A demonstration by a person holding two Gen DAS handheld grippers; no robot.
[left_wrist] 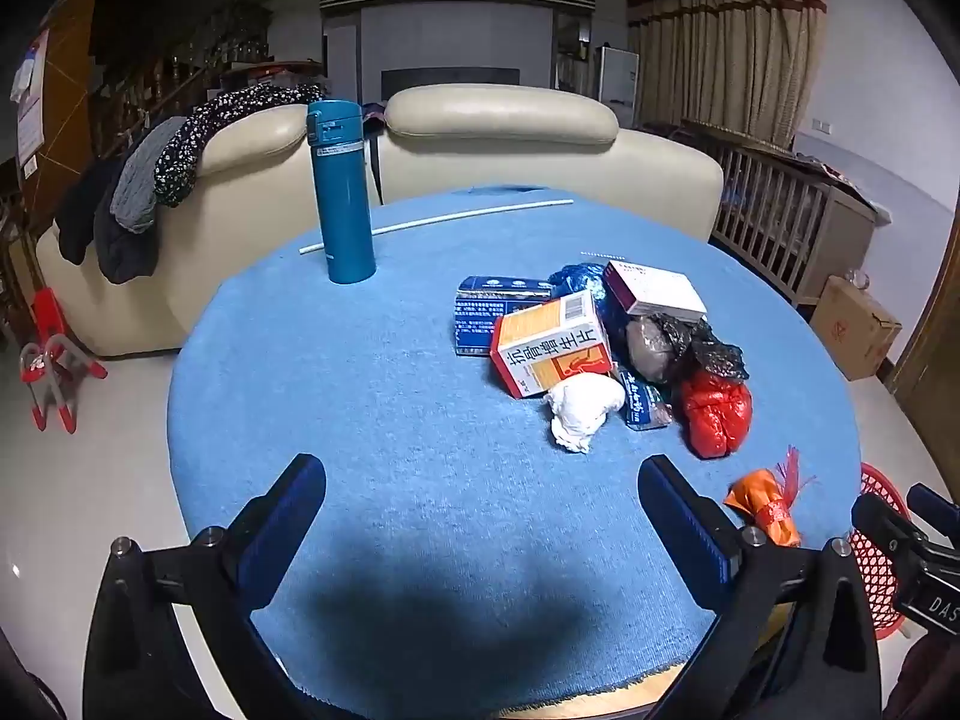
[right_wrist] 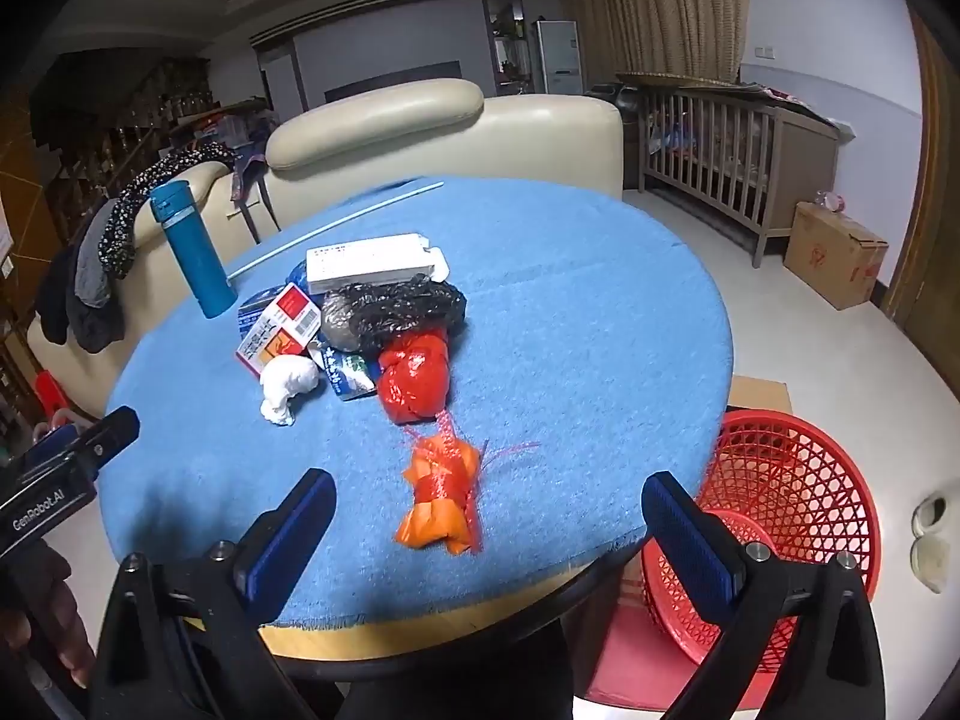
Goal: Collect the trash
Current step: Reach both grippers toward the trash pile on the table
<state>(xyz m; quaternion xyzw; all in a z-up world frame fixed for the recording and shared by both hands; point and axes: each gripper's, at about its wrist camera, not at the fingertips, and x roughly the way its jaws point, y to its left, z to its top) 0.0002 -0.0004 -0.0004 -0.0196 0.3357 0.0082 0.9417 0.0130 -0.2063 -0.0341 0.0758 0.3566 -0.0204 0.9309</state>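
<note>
Since trash sits heaped mid-counter (right_wrist: 600, 312), w/ orange net wad (right_wrist: 441, 501) strayed toward near edge, both tongs hang wide open, empty: left tongs (left_wrist: 480, 510) over bare cloth, right tongs (right_wrist: 487, 531) framing the wad, not touching. Red basket (right_wrist: 780, 516) parked on floor just off near right edge, prob. for short drops. Flask (left_wrist: 342, 192) upright by far left edge, apart from heap; prob. not trash.

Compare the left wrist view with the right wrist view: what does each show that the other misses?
Only the left wrist view shows the red stool on the floor beside the sofa. Only the right wrist view shows the red basket whole, standing below the table edge. Both share the blue flask, the trash pile, the orange bundle and open tongs.
</note>
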